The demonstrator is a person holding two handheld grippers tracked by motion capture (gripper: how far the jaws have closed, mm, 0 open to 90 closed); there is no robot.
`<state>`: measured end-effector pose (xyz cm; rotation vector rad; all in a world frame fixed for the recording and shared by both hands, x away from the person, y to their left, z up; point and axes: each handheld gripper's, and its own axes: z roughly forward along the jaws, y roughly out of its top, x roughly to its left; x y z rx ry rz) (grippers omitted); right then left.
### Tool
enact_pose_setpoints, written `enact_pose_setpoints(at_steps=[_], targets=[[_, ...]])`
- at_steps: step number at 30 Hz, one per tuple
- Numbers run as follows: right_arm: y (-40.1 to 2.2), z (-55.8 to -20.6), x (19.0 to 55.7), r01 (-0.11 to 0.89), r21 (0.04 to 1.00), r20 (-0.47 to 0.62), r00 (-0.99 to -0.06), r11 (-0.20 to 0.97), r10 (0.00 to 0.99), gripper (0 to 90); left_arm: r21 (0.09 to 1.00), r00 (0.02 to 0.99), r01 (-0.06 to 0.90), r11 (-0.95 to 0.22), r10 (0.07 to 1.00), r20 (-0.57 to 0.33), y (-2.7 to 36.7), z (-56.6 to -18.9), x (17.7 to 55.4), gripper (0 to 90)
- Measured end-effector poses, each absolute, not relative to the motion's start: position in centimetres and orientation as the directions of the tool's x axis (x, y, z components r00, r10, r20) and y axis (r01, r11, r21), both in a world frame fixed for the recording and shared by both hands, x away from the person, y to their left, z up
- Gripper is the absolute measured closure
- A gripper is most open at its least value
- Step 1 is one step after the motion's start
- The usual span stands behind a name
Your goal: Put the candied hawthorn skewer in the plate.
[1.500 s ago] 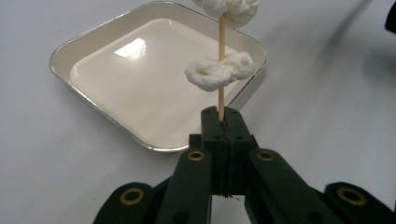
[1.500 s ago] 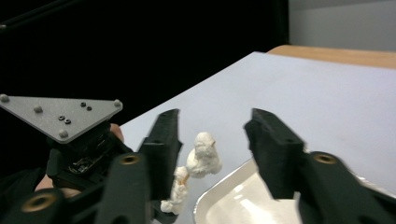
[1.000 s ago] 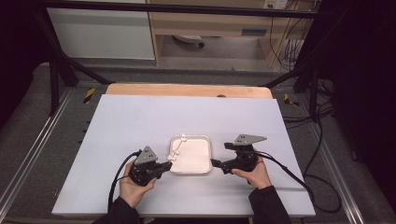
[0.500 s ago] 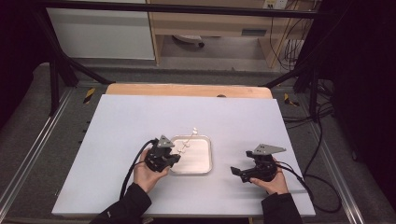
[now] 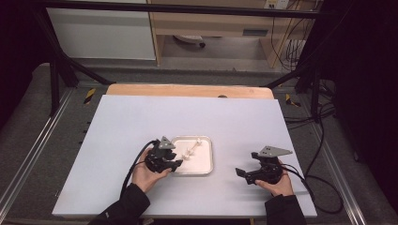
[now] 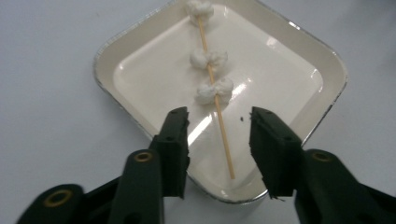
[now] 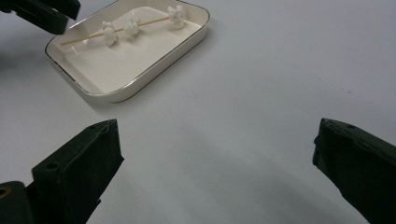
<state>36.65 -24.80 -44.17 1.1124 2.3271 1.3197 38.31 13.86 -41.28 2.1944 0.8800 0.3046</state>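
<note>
L claw [image 6: 218,135] at tray edge, skewer between its jaws, ungripped

L claw's jaws had just been opening, part open w/ the skewer [image 6: 215,105] lying loose between them, its bare end nearest; 3 white lumps sat farther up the stick, in the tray [image 6: 140,44] ahead on the bench [image 5: 141,117]. R claw [image 7: 217,172] wide open, empty, tray well ahead & to its left

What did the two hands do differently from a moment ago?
The right gripper pulled away from the tray toward the table's right side and sits open. The left gripper moved in over the tray's near edge; its jaws have just been opening, with the skewer lying loose between them. Tray and skewer stayed put.
</note>
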Motion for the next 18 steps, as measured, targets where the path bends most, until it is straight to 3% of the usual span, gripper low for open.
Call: enact_pose_setpoints(at_steps=[7,18], targets=[[-25.2,-44.0,36.5,0.502,0.814,0.152,-0.669,0.292,0.727,1.4,0.774,0.751,0.419,-0.475,0.66,-0.002,18.5,-40.8,36.9,21.3],[-25.5,-44.2,36.4,0.509,0.811,0.15,-0.657,0.288,0.739,1.2,0.769,0.7,0.479,-0.422,0.713,-0.044,24.3,-43.3,35.4,11.7]])
